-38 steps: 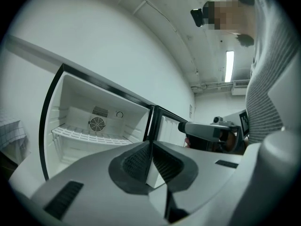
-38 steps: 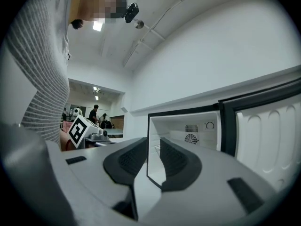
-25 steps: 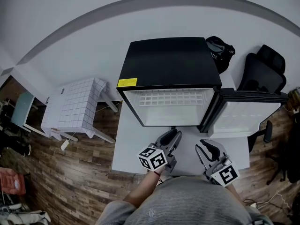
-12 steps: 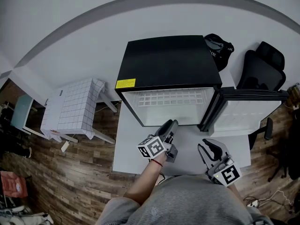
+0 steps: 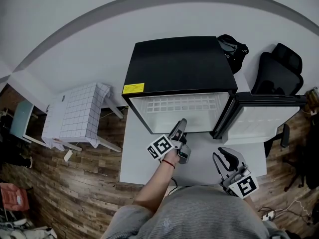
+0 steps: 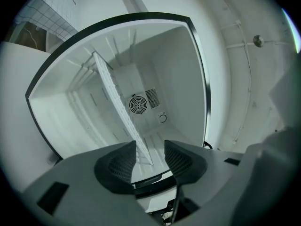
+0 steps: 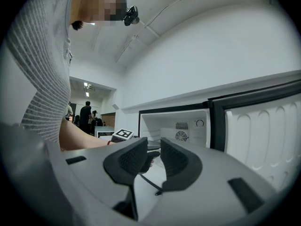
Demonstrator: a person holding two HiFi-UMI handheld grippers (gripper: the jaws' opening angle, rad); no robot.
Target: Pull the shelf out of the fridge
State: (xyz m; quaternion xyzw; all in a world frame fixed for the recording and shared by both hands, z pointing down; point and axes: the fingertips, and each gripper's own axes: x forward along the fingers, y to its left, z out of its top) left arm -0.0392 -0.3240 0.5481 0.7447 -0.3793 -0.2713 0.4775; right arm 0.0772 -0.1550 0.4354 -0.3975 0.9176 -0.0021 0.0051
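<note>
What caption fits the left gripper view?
Left gripper, fingers just opened, gripping nothing, faces the white wire shelf inside the black fridge.

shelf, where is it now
In the head view the shelf sits inside the open fridge, centre, just beyond the left hand-held gripper.

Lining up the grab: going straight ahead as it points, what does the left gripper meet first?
Likely the shelf, front edge first: the left gripper has it lined up between its jaws, which have just been opening and don't touch it. Depth is unclear.
</note>
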